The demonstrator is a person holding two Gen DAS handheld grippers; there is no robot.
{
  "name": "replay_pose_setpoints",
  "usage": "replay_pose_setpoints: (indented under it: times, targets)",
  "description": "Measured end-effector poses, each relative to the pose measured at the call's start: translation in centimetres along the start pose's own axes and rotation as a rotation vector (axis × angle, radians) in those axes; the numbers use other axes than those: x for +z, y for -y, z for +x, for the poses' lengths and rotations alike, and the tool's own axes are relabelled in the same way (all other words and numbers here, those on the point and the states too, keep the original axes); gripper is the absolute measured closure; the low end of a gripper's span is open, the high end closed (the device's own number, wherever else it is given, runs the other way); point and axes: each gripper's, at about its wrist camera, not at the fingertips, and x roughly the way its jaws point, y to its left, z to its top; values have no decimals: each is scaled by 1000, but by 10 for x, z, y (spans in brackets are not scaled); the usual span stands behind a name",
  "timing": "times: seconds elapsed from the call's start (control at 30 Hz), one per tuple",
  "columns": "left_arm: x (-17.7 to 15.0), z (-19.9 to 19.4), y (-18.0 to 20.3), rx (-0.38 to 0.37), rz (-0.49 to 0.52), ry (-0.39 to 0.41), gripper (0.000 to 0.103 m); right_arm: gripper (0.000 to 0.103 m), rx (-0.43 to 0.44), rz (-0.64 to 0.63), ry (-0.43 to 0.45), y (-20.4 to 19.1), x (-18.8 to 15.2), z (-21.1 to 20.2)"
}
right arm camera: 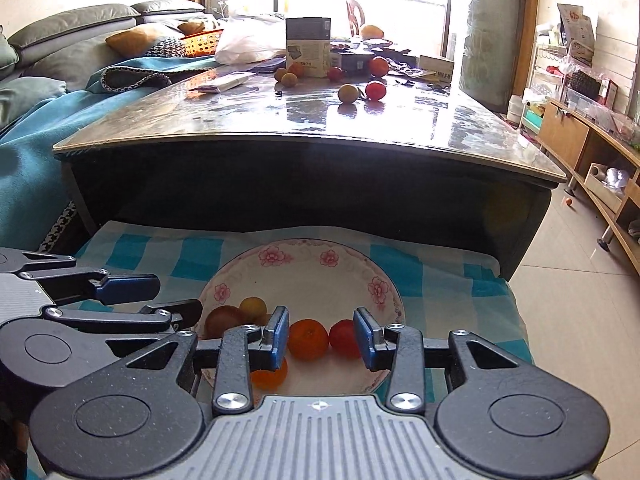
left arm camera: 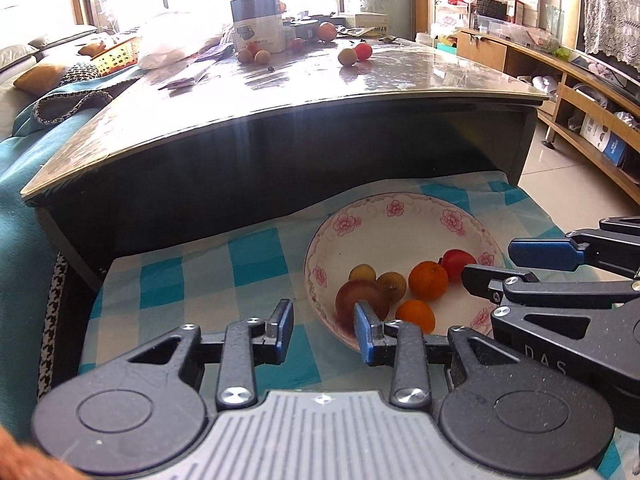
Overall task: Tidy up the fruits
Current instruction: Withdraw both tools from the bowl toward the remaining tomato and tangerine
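A white floral plate sits on a blue checked cloth on a low stool. It holds several small fruits: an orange, a red tomato, a second orange, a brownish plum and yellow fruits. My left gripper is open and empty at the plate's left rim. My right gripper is open and empty above the plate, the orange and tomato between its fingers. More fruits lie on the glossy table.
The dark coffee table stands just behind the stool, with a box, a plastic bag and clutter. A sofa with a teal blanket is at left. Wooden shelving and tiled floor are at right.
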Motion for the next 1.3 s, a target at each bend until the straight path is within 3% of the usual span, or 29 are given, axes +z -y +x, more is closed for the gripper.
replay_pose_setpoints:
  times: [0.63,1.3]
  targets:
    - [-51,-42,-13,2,59,-49,59,70,42,-73,-88,-43,-40,-38]
    - [-78,-42,-16,-15,113,-101,59,70,66,-138,-130,-63,-60,-40]
